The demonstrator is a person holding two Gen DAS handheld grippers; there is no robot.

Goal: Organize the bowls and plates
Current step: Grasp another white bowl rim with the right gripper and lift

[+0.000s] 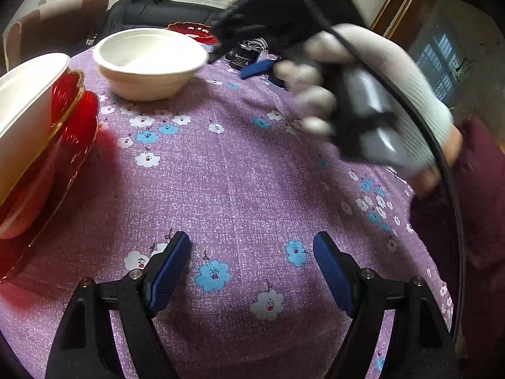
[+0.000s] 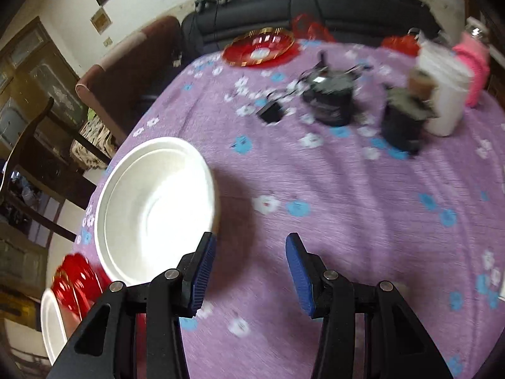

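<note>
A: Report the location of the bowls and plates.

B: One white bowl (image 2: 154,208) stands upright on the purple flowered tablecloth (image 2: 363,214), near the table's left edge in the right wrist view. The left wrist view shows it toward the far side of the table. A second white bowl (image 1: 22,120) rests inside a red plate with a gold rim (image 1: 72,132) at the left border of the left wrist view. The same pair appears at the lower left corner of the right wrist view. A second red plate (image 2: 260,49) lies flat at the far edge of the table, in front of a dark sofa (image 2: 315,9).

A: Left gripper state?

B: The left gripper (image 1: 252,252) has its jaws spread wide with nothing between them. Only bare cloth shows under the blue pads (image 1: 172,271).

A: Right gripper state?

B: The right gripper (image 2: 251,271) has its jaws parted at a moderate gap and holds nothing. Its left pad is just beside the upright bowl's near rim; contact cannot be confirmed because of blur. A hand in a white glove (image 1: 372,94) carries it above the table's right side.

A: Other items?

B: Black devices (image 2: 331,101), a white container (image 2: 445,94) and a pink object (image 2: 473,63) stand grouped at the far right, well apart from the bowls. A brown chair (image 2: 126,72) stands beside the sofa.
</note>
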